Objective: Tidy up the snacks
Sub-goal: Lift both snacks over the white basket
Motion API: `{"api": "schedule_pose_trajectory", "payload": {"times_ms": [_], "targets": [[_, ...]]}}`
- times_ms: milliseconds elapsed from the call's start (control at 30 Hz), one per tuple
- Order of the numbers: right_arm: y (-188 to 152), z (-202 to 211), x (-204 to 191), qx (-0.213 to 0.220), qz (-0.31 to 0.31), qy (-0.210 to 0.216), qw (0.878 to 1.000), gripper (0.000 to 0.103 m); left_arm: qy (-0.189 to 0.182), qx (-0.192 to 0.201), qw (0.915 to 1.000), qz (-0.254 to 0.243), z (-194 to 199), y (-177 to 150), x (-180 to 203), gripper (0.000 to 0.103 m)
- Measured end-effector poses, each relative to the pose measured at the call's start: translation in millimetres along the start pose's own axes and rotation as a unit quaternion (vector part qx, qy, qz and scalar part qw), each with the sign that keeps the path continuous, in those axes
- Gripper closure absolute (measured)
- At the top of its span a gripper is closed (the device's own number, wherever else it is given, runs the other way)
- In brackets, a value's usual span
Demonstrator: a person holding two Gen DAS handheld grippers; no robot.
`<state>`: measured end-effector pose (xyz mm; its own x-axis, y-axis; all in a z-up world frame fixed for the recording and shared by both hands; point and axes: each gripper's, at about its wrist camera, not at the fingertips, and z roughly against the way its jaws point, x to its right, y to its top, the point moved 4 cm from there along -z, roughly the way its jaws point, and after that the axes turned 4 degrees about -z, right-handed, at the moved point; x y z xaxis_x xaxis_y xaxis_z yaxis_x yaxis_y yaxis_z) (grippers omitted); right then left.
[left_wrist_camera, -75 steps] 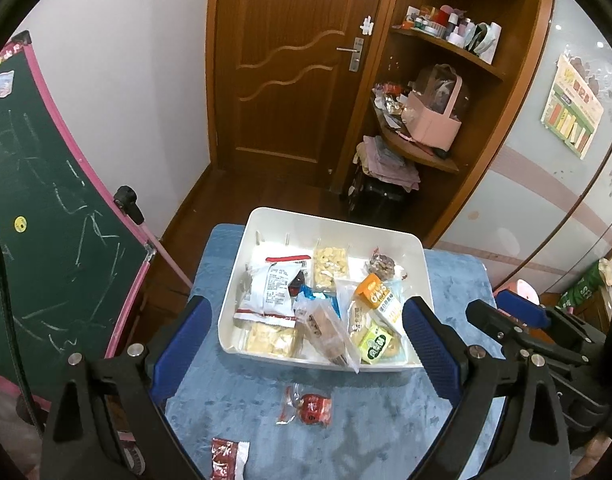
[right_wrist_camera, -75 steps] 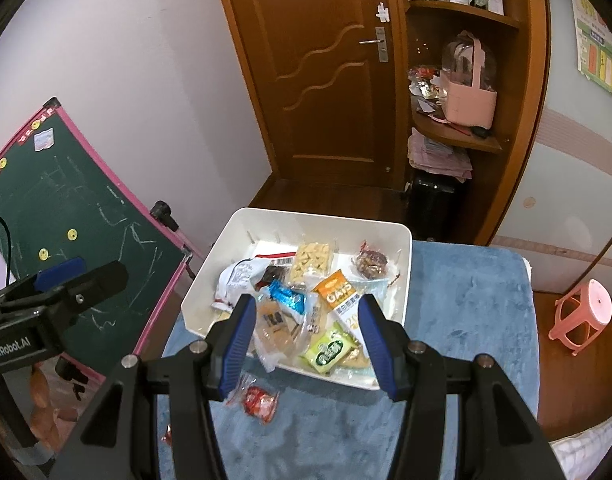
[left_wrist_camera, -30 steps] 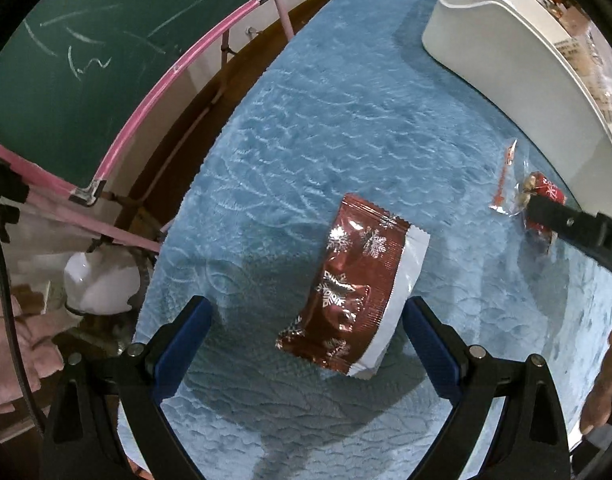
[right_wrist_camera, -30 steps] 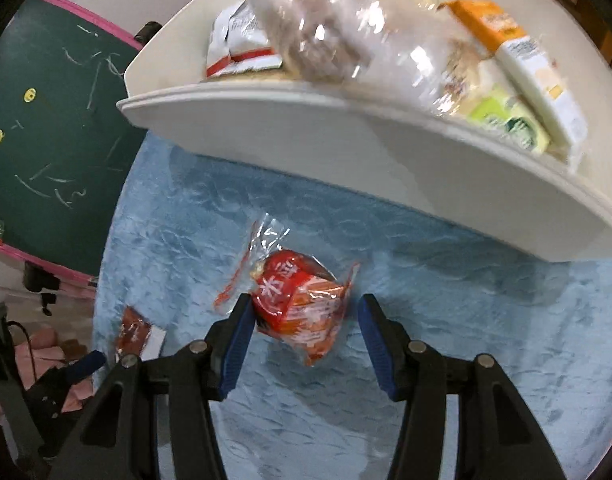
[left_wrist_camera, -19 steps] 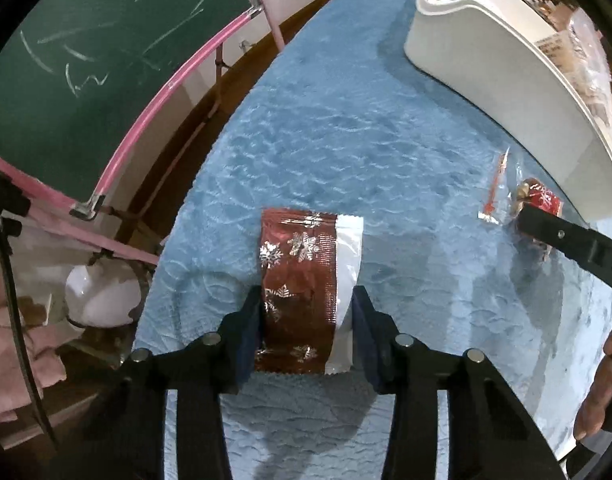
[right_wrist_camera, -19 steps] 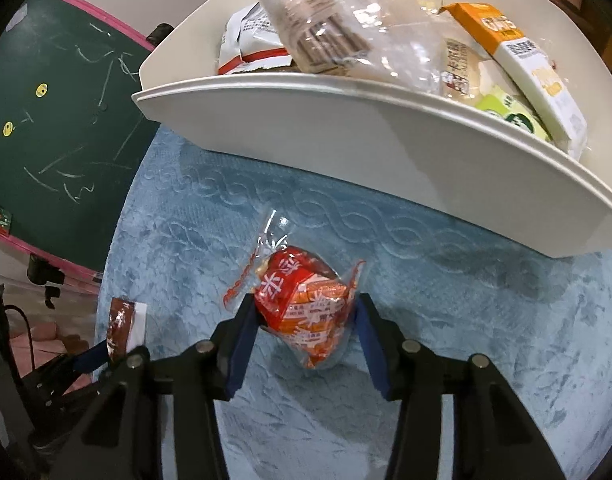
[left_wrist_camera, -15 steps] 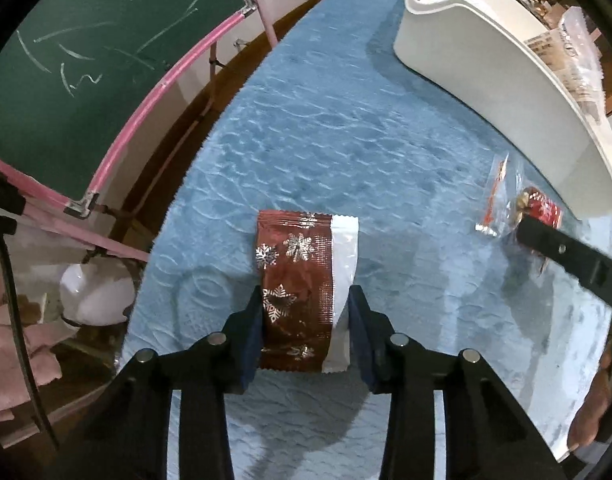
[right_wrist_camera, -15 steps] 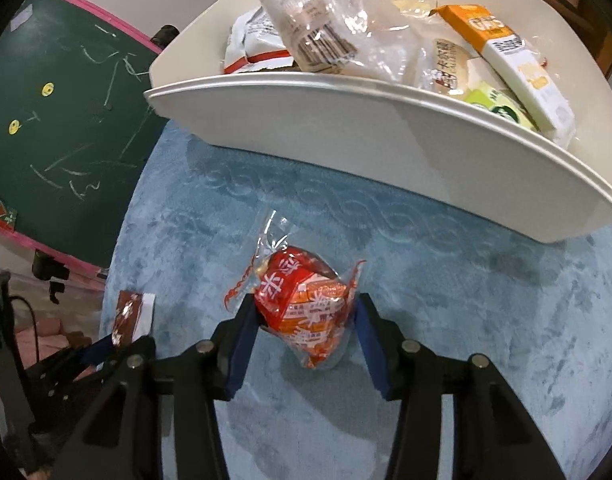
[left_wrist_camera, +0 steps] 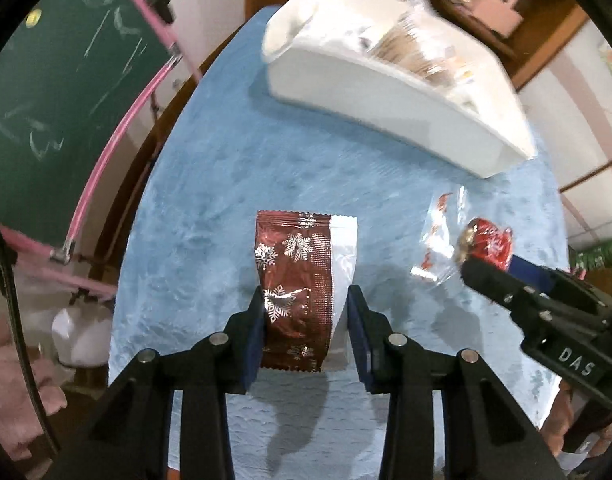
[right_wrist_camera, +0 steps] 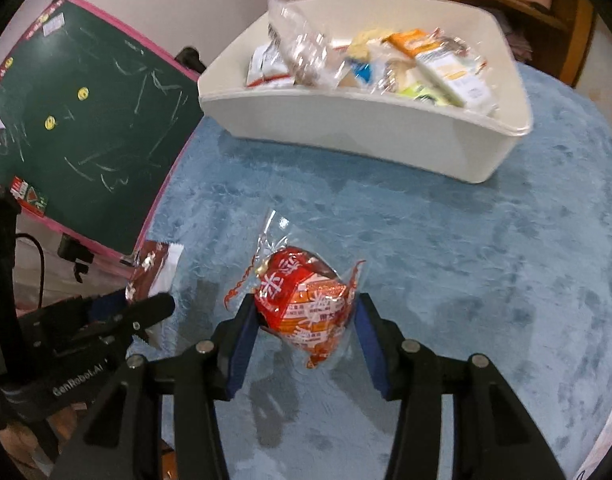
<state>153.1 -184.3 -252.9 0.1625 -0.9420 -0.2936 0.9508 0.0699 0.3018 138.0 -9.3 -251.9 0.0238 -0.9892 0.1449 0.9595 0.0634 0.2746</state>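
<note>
Both packets are off the blue-cloth desk (right_wrist_camera: 446, 240) now, where a second ago they lay flat. Left gripper (left_wrist_camera: 306, 316) clamps the dark-red foil snowflake sachet (left_wrist_camera: 301, 280), long axis along its fingers; right gripper (right_wrist_camera: 306, 320) pinches the clear-wrapped red snack (right_wrist_camera: 306, 300). The white plastic bin (right_wrist_camera: 386, 136) lies ahead of both, nearer the right.

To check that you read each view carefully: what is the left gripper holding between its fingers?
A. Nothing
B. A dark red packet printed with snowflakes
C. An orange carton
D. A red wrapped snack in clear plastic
B: the left gripper is shut on the snowflake packet, lifted off the blue cloth.
</note>
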Motion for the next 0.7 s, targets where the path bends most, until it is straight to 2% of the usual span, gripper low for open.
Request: {"api": "schedule_pose_trajectory", "payload": {"times_ms": [300,533,700], "targets": [[34,64,0,0.085,0.000,0.007,0.996,0.054,-0.023,0.069,0.9962,-0.048,58,59,31,0.067],[81,113,-3,0.168,0.018,-0.004,0.986,0.054,-0.021,0.140,0.9857,-0.091,107,117,57,0.067],[121,154,-3,0.231,0.014,-0.009,0.973,0.054,-0.022,0.184,0.9779,-0.097,136,159,61,0.067]]}}
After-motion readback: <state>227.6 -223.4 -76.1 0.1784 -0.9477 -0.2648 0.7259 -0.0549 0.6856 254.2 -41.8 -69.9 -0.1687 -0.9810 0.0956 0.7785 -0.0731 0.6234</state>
